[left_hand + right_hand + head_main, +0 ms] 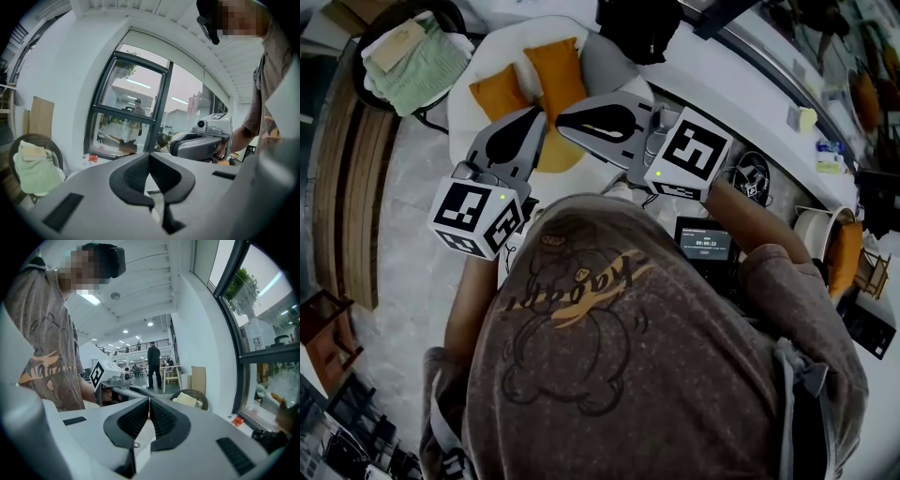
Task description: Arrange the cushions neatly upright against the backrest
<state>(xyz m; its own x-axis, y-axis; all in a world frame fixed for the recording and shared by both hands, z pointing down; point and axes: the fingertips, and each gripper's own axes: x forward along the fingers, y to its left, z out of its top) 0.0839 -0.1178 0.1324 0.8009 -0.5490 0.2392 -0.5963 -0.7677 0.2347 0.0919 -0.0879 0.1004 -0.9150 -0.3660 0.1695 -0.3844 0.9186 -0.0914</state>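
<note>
**Operator:** Report the claw condition, nearest items first.

**Technician:** Left gripper [150, 157]: the two black ribbed pads meet along a single line, and nothing sits between them. Right gripper [149, 401]: its pads are likewise pressed together, with nothing held. Both bodies are smooth grey moulded plastic with rounded shoulders.

**Operator:** Any markings?

**Technician:** Each gripper carries a marker cube [478, 217], white with black square patterns and a small green light. The person's T-shirt [609, 356] is a brown-grey knit. It is printed with an outlined cartoon figure and an orange script word that I cannot read with confidence. A small screen [703, 246] beside the right forearm shows digits too small to read.

**Operator:** Where are the cushions?

**Technician:** Two orange cushions [555, 75] of plain fabric, soft and roughly rectangular, sit side by side on the white armchair [502, 42]. The smaller one is at the left. In the head view both gripper tips lie over the lower edge of the larger cushion; contact cannot be confirmed. Whether the cushions stand upright cannot be determined from above.

**Operator:** And farther out?

**Technician:** A rounded wicker chair [47, 140] holds a folded pale green towel [33, 176] with a ribbed weave. Beyond it, a flat brown board [41, 117] leans on the white wall. Next to that is a window with a dark metal frame [161, 93].
</note>
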